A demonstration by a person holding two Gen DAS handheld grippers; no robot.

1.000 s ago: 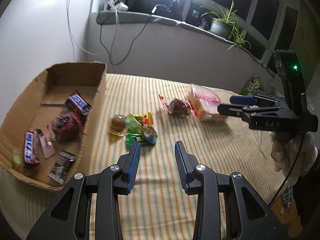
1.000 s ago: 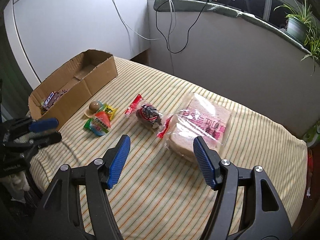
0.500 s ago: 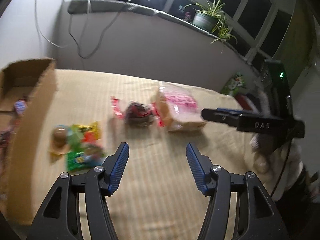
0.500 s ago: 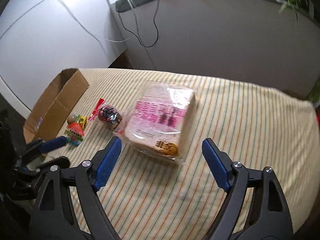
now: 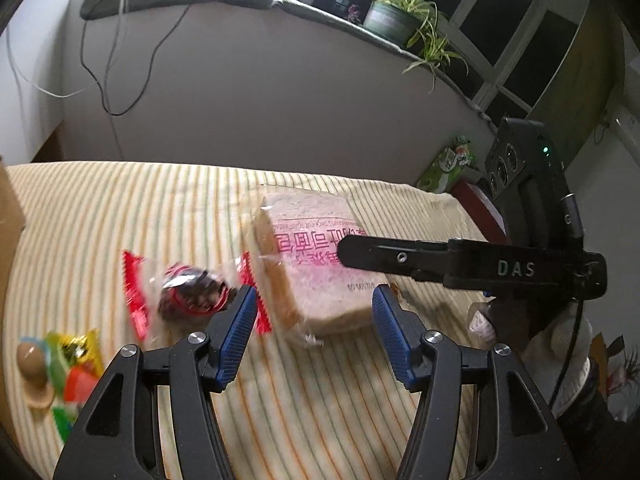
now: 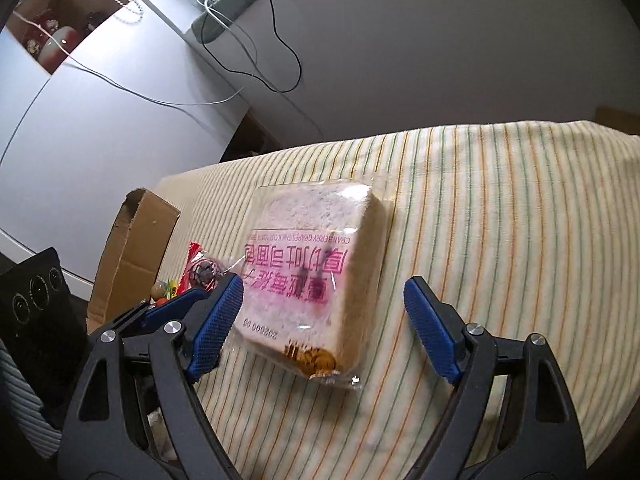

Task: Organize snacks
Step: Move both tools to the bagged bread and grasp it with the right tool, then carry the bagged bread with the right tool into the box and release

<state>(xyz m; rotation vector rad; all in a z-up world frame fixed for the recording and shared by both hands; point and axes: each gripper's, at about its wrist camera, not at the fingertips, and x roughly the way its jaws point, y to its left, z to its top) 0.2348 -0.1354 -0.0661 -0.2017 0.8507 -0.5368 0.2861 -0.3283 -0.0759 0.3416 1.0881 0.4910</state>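
Striped cloth (image 6: 500,208) – pink-lettered bread bag (image 6: 316,264)

The bread bag (image 6: 316,264) carries pink print, upside down in both views: a small English line "CRANBERRY GRAPES THICK CUT", its end unclear, above large Chinese characters that I cannot read surely, and digits "202500 00" near the edge. The right tongs (image 5: 472,266) bear white letters "DAS"

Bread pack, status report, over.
Both claws open, left, right, nothing held. Bread pack flat on striped cloth, between right claw's fingers, untouched. Wrapped cake beside it.
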